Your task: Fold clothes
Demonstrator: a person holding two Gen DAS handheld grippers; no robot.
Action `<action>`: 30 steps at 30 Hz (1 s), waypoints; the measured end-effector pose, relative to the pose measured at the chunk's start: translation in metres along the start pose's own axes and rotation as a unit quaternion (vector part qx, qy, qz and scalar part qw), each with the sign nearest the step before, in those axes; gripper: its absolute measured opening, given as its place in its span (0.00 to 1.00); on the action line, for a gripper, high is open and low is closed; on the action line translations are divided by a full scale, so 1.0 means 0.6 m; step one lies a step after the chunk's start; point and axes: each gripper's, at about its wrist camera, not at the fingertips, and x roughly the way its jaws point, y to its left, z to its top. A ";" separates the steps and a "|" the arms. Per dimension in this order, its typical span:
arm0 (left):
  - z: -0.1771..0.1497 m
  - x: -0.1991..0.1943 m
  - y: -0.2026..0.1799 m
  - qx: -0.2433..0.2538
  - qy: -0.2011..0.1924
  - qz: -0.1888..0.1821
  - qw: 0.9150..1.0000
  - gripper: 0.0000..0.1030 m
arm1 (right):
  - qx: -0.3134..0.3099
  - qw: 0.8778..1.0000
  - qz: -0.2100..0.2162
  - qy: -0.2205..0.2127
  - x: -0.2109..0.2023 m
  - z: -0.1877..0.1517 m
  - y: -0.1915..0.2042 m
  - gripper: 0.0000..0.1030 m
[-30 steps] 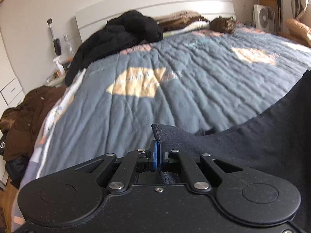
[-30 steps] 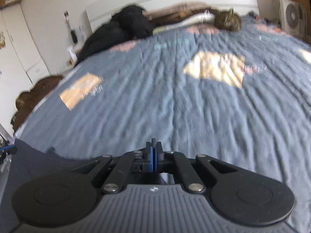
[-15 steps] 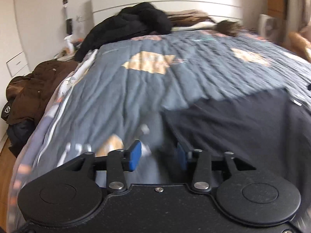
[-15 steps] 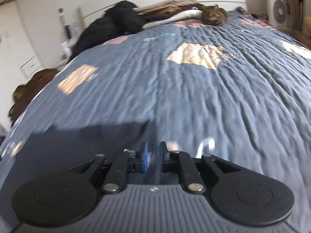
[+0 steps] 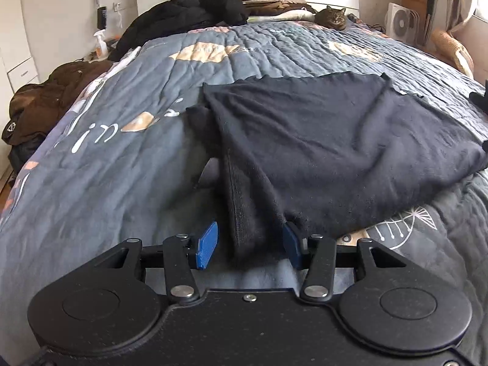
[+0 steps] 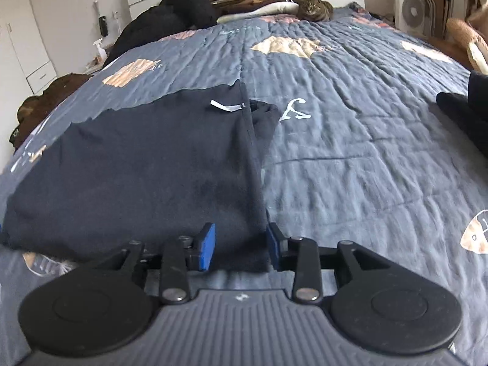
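Black claw (image 5: 248, 245), blue pads (image 5: 207, 245), silver screws

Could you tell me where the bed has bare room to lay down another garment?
Free quilt lies right of the dark shirt, up to the cat. Another bare strip lies left of the shirt, toward the brown jacket. The headboard end is crowded: black coat, folded blankets, cat.

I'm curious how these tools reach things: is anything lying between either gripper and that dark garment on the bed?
Nothing visible. The dark garment already lies between the open jaws of the left gripper and right gripper.
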 end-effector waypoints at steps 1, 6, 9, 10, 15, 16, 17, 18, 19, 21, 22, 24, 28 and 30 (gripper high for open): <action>0.000 0.001 0.003 -0.009 0.000 -0.006 1.000 0.45 | 0.002 1.000 0.001 -0.001 0.002 -0.003 -0.004 0.35; 0.005 0.001 0.024 -0.076 -0.008 -0.074 0.994 0.31 | 0.008 1.000 0.020 0.016 0.009 -0.016 -0.010 0.35; 0.009 0.008 0.022 -0.078 -0.002 -0.080 0.994 0.31 | 0.012 0.999 0.032 0.026 0.013 -0.024 -0.014 0.38; 0.008 0.012 0.019 -0.070 0.000 -0.066 0.995 0.31 | 0.006 0.999 0.031 0.027 0.016 -0.025 -0.012 0.39; 0.002 0.029 0.018 -0.069 0.008 -0.059 0.996 0.30 | -0.004 0.999 0.028 0.024 0.023 -0.032 -0.006 0.40; 0.000 0.030 0.017 -0.067 0.007 -0.062 0.996 0.26 | -0.004 0.999 0.029 0.020 0.022 -0.033 -0.006 0.40; -0.002 0.031 0.014 -0.062 0.006 -0.063 0.996 0.11 | 0.001 0.999 0.031 0.011 0.020 -0.035 -0.009 0.39; -0.003 0.030 0.015 -0.063 0.005 -0.063 0.996 0.06 | 0.010 1.000 0.027 0.003 0.019 -0.035 -0.012 0.31; -0.004 0.029 0.016 -0.066 0.005 -0.062 0.996 0.05 | 0.020 1.000 0.023 -0.005 0.017 -0.035 -0.015 0.23; -0.005 0.019 0.030 -0.087 -0.004 -0.073 0.994 0.04 | 0.046 0.999 0.015 -0.022 0.016 -0.033 -0.024 0.05; -0.004 0.010 0.041 -0.097 -0.009 -0.083 0.992 0.04 | 0.060 0.998 0.022 -0.023 0.016 -0.031 -0.028 0.05; 0.000 -0.009 0.064 -0.117 -0.021 -0.105 0.987 0.04 | 0.071 0.997 0.031 -0.022 0.011 -0.027 -0.032 0.04; 0.009 -0.035 0.089 -0.114 -0.018 -0.130 0.985 0.04 | 0.069 0.996 0.046 -0.019 -0.004 -0.021 -0.036 0.04; 0.006 -0.021 0.080 -0.092 0.010 -0.119 0.989 0.04 | 0.058 0.997 0.043 -0.012 -0.005 -0.020 -0.036 0.04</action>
